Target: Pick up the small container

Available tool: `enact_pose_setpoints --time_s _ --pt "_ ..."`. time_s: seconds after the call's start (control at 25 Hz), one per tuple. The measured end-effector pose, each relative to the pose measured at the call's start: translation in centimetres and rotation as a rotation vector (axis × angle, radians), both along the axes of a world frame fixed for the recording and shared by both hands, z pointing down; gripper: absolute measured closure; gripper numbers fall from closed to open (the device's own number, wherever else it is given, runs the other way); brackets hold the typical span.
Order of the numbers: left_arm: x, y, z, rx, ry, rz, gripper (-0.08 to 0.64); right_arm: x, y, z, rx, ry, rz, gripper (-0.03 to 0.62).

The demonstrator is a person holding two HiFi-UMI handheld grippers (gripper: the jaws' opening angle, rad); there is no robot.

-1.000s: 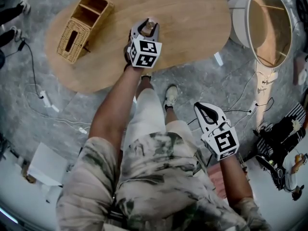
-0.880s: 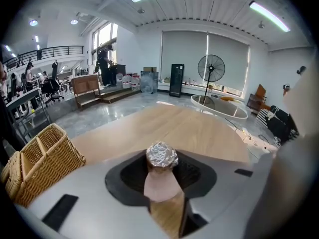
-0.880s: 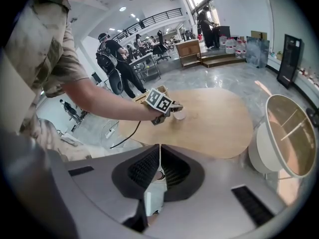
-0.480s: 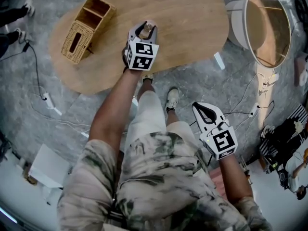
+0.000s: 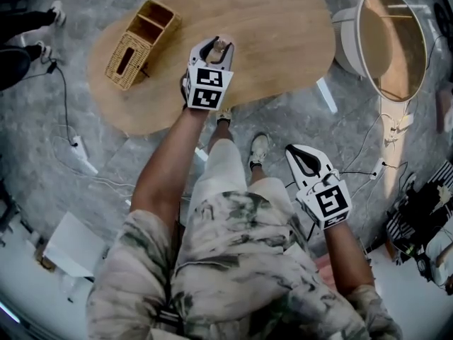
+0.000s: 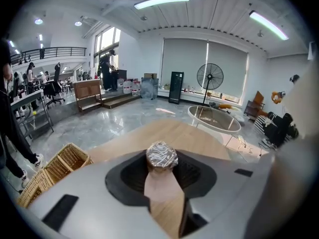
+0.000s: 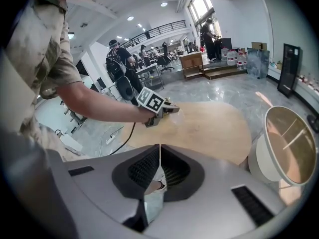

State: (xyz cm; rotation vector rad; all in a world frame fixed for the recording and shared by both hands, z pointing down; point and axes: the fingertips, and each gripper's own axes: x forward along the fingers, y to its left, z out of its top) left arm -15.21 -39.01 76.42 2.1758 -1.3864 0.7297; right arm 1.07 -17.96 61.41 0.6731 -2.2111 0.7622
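1. The wooden table (image 5: 283,41) is our work surface: a broad oval, bare all round the pick. We judge that a straight vertical rise meets nothing, so we would lift upward and not slide sideways across the wood.
2. The round side table (image 5: 348,30) stands off the right end. The wicker basket (image 5: 141,43) sits toward the left end. Both are well apart from the grasp, so neither limits the lift.
3. The left gripper (image 5: 216,46) is over the table's middle, near the edge closest to us. Its jaws are clamped on the small container (image 6: 161,156), one on each side. For a good lift we would hold the wrist level, so the load does not tip out of the front of the jaws.
4. The right gripper (image 7: 159,151) hangs over the floor beside our leg. Its jaws are pressed together with nothing between them. It has no part in this step, and we would leave it low and clear.
5. The small container looks upright and centred between the left jaws, with bare table showing beneath it. We cannot tell whether its base has cleared the wood, so we would rise slowly and watch for a gap.
6. The crinkled foil top (image 6: 161,153) stands at the jaw tips. It looks soft and easy to crush. We judge the grip should bear on the firmer body below it, with only enough squeeze to stop slipping.
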Motion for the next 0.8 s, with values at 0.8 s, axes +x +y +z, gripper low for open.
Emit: enact_pose_setpoints --time_s 0.8 --pt "0.4 3.8 -14.0 0.007 0.05 -0.017 0.41 1.6 0.4 -6.4 0.104 -0.075 -0.039 0.561"
